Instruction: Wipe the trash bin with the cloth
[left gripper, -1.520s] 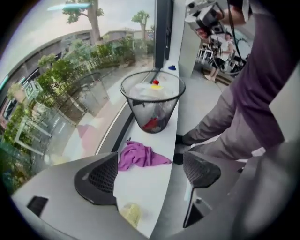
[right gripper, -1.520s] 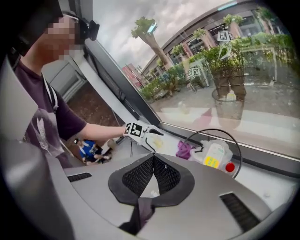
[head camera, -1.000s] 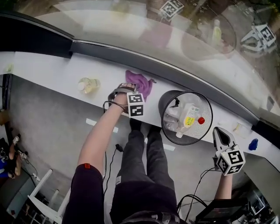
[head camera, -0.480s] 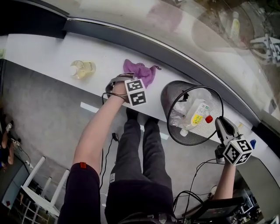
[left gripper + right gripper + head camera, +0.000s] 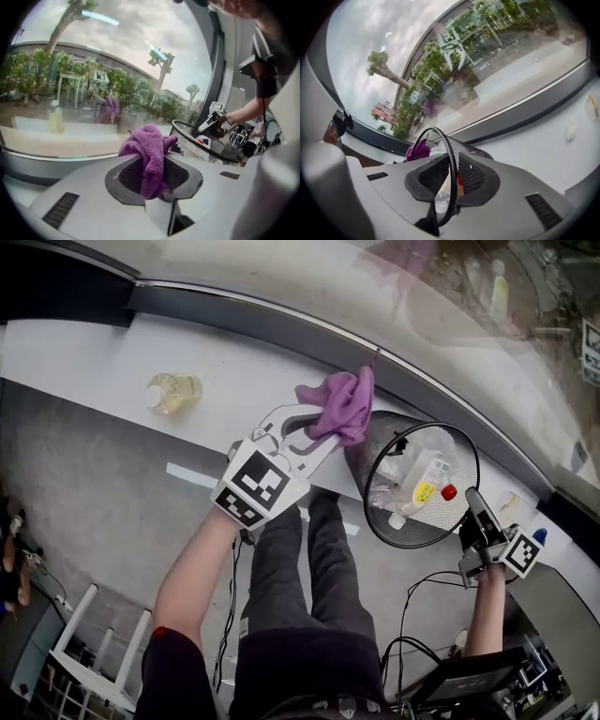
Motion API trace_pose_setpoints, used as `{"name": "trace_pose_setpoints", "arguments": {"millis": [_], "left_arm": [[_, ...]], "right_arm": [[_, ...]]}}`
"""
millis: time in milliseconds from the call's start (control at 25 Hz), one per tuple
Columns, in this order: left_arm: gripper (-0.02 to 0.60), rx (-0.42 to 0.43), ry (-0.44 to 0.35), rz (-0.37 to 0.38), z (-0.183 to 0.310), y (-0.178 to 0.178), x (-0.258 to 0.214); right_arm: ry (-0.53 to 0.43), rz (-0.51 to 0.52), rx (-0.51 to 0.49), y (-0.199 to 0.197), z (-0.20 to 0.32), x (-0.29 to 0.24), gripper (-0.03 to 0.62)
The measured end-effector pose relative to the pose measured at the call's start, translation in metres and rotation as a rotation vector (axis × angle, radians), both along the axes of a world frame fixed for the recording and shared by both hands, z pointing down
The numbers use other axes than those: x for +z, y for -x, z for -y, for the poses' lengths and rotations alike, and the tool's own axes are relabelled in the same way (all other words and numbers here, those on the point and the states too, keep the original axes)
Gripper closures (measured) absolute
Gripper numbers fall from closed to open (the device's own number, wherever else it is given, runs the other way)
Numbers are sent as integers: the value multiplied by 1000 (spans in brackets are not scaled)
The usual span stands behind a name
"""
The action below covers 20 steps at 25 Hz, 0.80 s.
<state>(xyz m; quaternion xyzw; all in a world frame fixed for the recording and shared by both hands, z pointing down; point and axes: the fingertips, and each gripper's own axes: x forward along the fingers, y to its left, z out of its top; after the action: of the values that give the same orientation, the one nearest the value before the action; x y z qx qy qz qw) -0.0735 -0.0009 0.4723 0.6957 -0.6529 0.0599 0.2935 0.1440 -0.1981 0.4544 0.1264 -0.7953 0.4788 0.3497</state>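
Black wire-mesh trash bin (image 5: pixel 367 486) stood on the white table (image 5: pixel 234 362) near its front edge. It was probably light and apt to tip. Your right tool (image 5: pixel 475 502), jaws just closing, pinched its thin rim. Your left tool (image 5: pixel 314 434), likewise just closing, clenched the soft purple cloth (image 5: pixel 342 407) beside the bin. Open room lay leftward, while the dark window frame (image 5: pixel 281 320) bounded the far side.

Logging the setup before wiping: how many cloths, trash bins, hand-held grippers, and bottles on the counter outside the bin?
Cloth: 1
Trash bin: 1
Bottle on the counter: 1
Left hand-held gripper, right hand-held gripper: 2
Total: 5
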Motion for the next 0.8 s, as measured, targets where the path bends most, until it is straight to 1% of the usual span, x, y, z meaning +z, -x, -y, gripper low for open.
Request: {"name": "trace_pose_setpoints", "arguments": {"millis": [80, 120, 200, 320, 440, 560, 640, 680, 760, 800], "left_arm": [[497, 25, -52, 20, 17, -7, -16], [497, 52, -59, 36, 22, -12, -17], [497, 115, -47, 72, 22, -19, -15], [497, 187, -28, 82, 18, -40, -9], [497, 187, -5, 74, 11, -53, -1], [497, 189, 23, 81, 1, -68, 4], [497, 219, 56, 119, -9, -83, 6], [497, 246, 78, 156, -16, -93, 6], [497, 322, 117, 237, -31, -116, 7], [497, 362, 127, 264, -38, -128, 6]], "right_arm": [[49, 0, 43, -12, -1, -5, 536], [78, 9, 48, -14, -7, -5, 536], [149, 18, 52, -15, -28, -2, 534], [224, 29, 86, -23, -51, 0, 534], [236, 51, 150, -26, -52, -1, 533], [228, 11, 138, -31, -55, -1, 533], [242, -15, 135, -37, -61, 0, 533], [252, -21, 143, -40, -66, 0, 533], [266, -25, 167, -47, -76, -2, 533], [267, -24, 181, -50, -81, -3, 533]]}}
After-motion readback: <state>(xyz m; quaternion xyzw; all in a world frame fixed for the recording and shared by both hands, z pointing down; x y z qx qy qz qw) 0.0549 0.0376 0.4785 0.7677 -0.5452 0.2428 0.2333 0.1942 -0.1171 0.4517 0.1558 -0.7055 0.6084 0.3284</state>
